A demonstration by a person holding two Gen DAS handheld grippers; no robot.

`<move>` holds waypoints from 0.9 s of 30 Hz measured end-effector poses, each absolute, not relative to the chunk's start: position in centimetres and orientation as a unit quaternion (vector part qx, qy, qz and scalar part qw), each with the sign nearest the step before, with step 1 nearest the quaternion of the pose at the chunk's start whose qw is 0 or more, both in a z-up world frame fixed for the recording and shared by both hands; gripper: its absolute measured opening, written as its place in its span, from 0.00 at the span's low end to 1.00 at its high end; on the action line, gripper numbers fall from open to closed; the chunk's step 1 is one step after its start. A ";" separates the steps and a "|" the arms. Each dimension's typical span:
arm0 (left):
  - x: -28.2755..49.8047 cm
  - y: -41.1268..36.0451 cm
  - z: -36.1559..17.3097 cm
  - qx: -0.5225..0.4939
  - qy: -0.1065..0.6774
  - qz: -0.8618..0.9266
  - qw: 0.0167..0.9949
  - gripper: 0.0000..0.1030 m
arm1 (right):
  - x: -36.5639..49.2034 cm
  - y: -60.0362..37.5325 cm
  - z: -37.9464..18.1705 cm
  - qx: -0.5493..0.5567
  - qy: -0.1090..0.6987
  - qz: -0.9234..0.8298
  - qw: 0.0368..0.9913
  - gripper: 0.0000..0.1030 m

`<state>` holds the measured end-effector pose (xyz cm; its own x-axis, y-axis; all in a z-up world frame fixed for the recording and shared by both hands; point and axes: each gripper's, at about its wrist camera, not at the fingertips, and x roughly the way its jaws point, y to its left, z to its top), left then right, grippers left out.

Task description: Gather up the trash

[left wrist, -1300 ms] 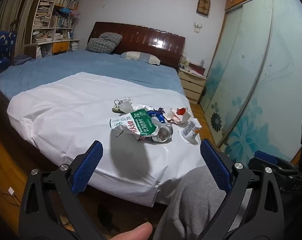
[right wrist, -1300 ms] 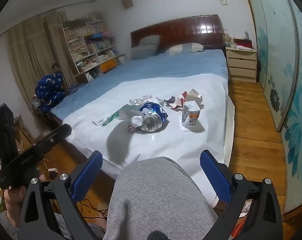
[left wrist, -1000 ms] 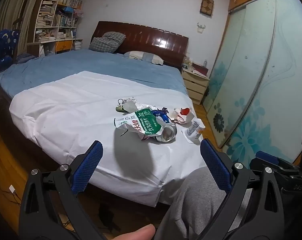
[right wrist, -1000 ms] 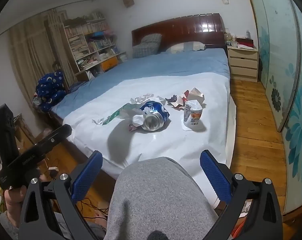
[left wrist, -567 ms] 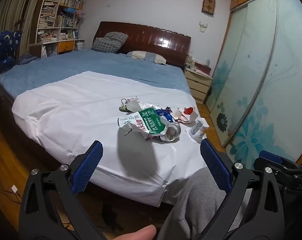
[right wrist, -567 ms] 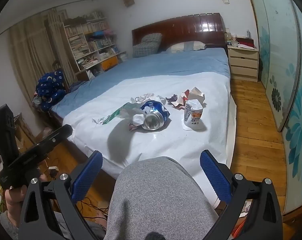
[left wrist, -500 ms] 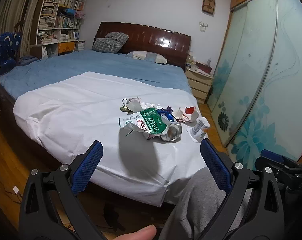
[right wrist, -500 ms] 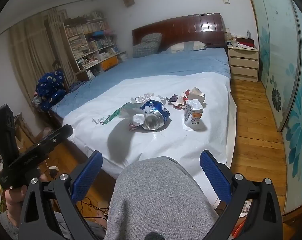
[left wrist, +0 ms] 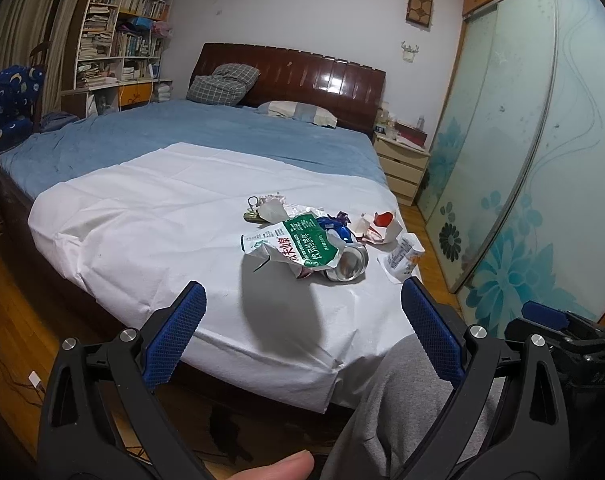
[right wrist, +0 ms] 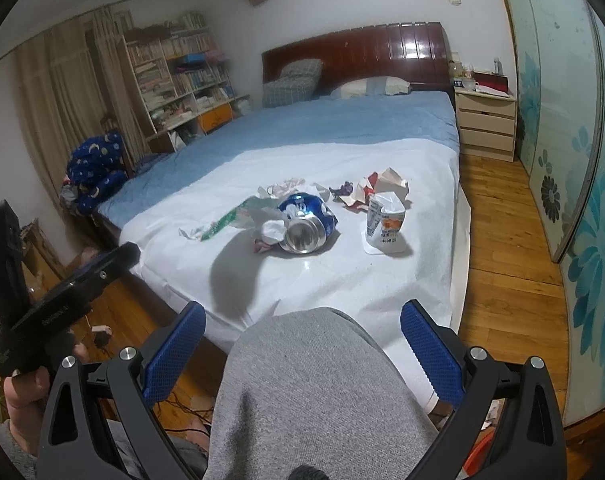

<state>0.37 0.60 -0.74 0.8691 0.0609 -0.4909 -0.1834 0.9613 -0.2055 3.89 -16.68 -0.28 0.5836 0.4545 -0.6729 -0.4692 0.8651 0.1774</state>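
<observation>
A pile of trash lies on the white sheet [left wrist: 150, 232] near the bed's foot corner. It holds a green and white carton [left wrist: 292, 246], a crushed blue can [right wrist: 307, 225], a white yoghurt pouch [right wrist: 384, 220], red and white torn paper [right wrist: 378, 184] and small scraps [left wrist: 264, 208]. My left gripper [left wrist: 302, 320] is open and empty, held short of the bed's edge, well back from the pile. My right gripper [right wrist: 302, 336] is open and empty above a grey-clad knee [right wrist: 310, 392]. The can also shows in the left wrist view [left wrist: 348, 262].
The bed has a blue cover [left wrist: 206, 136], pillows and a dark wooden headboard [left wrist: 298, 80]. A nightstand [right wrist: 486, 124] stands right of it. Sliding wardrobe doors [left wrist: 514, 152] line the right wall. A bookshelf [left wrist: 118, 48] stands at the far left. Wooden floor [right wrist: 498, 240] runs beside the bed.
The left gripper has drifted slightly left and back, so the pile shifted right in its view. The right gripper has barely moved. Both stay open.
</observation>
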 end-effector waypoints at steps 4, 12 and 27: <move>0.3 0.6 -0.7 -0.123 0.247 0.064 0.959 0.94 | 3.9 -16.5 -0.5 -0.017 0.378 0.257 0.889 0.94; 0.4 0.7 -0.8 -0.124 0.248 0.063 0.959 0.94 | 4.1 -16.6 -0.5 -0.015 0.379 0.257 0.889 0.94; 0.4 0.4 -0.9 -0.122 0.253 0.062 0.958 0.94 | 4.1 -16.6 -0.6 -0.016 0.380 0.257 0.888 0.94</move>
